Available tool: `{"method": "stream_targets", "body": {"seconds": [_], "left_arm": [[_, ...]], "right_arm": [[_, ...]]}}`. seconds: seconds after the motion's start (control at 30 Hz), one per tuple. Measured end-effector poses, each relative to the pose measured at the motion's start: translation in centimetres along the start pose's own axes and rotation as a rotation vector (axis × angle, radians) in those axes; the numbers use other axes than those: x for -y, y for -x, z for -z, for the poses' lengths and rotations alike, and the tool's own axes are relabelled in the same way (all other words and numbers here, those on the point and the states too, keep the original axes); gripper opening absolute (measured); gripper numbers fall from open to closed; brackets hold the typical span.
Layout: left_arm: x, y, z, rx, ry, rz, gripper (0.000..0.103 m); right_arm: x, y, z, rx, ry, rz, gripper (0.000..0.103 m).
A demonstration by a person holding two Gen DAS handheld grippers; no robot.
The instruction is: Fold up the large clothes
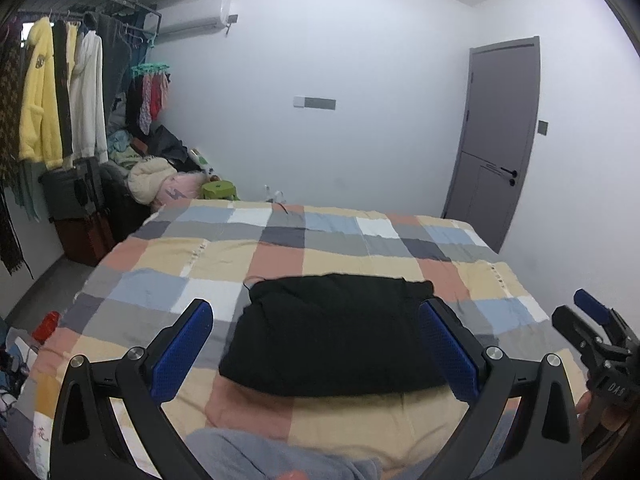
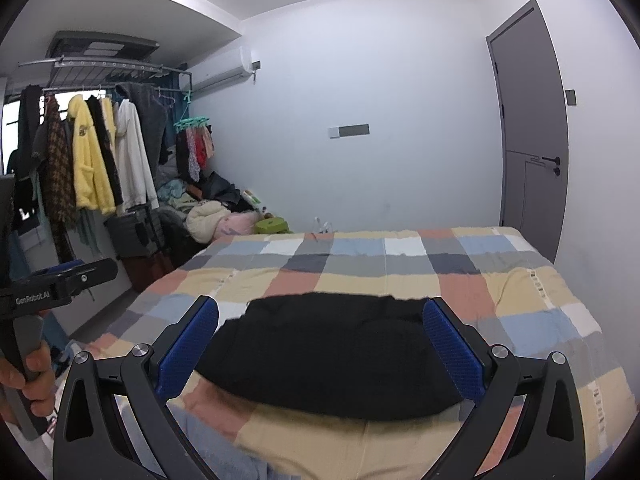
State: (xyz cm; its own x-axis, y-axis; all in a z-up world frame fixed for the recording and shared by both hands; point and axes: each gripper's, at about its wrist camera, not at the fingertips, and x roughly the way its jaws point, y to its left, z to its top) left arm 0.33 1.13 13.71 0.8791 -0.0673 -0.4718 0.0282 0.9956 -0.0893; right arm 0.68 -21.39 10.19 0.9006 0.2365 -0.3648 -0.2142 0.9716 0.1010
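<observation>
Nearest, two hand-held grippers with blue-padded black fingers are held above the near edge of a bed, both with fingers spread wide apart and holding nothing: the left gripper frames the view from its own camera, and the right gripper does the same in its camera. A hand grips the left tool's handle at the far left of the right wrist view. Just beyond the fingertips, a black garment, folded into a compact rounded rectangle, lies flat on the checked bedspread near the bed's near edge, roughly centred, touching neither gripper. The spread of beige, salmon, blue, grey and white squares runs away to the far wall. Far left, a crowded clothes rack hangs over piled laundry and a dark suitcase. Far right stands a closed grey door, and a white air conditioner sits high on the wall
</observation>
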Motion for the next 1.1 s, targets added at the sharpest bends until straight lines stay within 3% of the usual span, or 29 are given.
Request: {"method": "stream_targets", "body": {"seconds": [0.53, 0.87, 1.1], "left_arm": [[1.3, 1.7, 7.6, -0.029, -0.021, 0.049, 0.103], [1.3, -1.5, 9.9, -0.053, -0.002, 0.081, 0.103], [0.8, -3.9, 10.4, -0.050, 0.014, 0.057, 0.103]], "right_arm": [[-0.6, 3.1, 6.6, -0.018, -0.001, 0.006, 0.103], [-0.5, 1.5, 8.9, -0.030, 0.015, -0.013, 0.103], [0.3, -0.3, 10.0, -0.046, -0.015, -0.008, 0.103]]}}
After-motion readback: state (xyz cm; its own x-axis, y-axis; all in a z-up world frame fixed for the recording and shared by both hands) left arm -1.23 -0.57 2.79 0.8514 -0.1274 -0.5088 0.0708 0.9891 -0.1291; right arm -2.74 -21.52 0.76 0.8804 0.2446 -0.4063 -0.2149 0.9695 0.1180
